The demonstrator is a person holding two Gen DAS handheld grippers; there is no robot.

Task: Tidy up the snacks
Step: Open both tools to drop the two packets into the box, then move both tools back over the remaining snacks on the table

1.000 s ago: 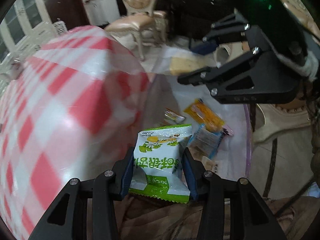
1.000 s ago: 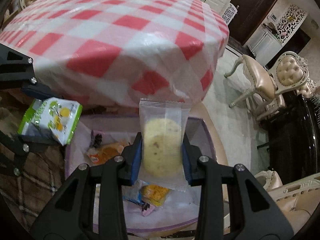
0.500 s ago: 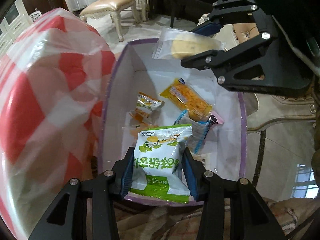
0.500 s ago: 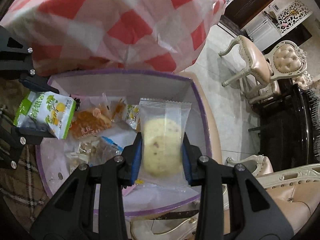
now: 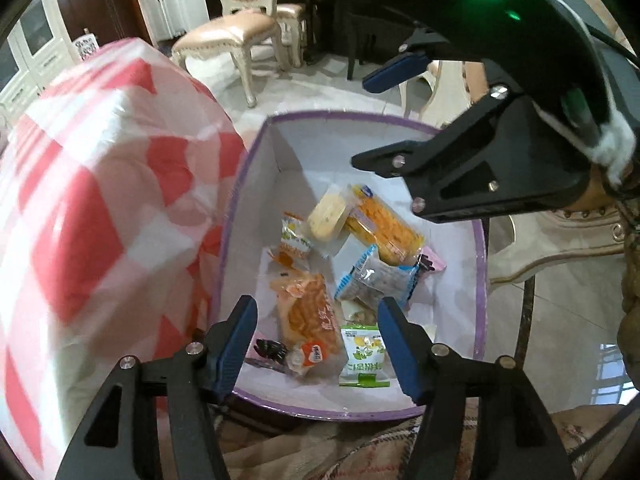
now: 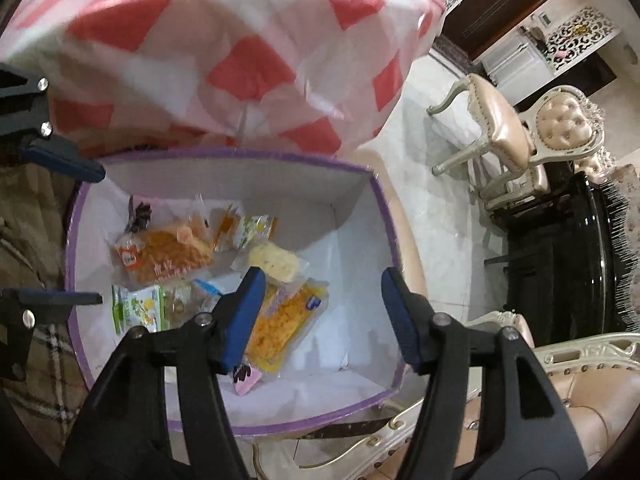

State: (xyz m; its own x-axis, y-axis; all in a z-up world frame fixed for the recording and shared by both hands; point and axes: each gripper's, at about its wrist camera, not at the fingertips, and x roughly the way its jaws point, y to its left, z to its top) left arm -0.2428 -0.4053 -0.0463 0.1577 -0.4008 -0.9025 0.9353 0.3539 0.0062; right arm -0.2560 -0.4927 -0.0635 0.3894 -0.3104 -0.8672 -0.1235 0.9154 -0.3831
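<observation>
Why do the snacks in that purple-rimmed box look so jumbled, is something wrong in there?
Nothing looks damaged or spilled. The packets lie loose and overlapping in the box: the pale cake packet leans on the orange packet, and the green packet sits by the near wall. Both the left gripper and right gripper hover open and empty.

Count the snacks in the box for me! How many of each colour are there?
Orange packets: 2
Green packets: 2
Pink packets: 2
Blue-edged packet: 1
Clear packet with a pale cake: 1
Total: 8 that show; more may hide underneath.
</observation>
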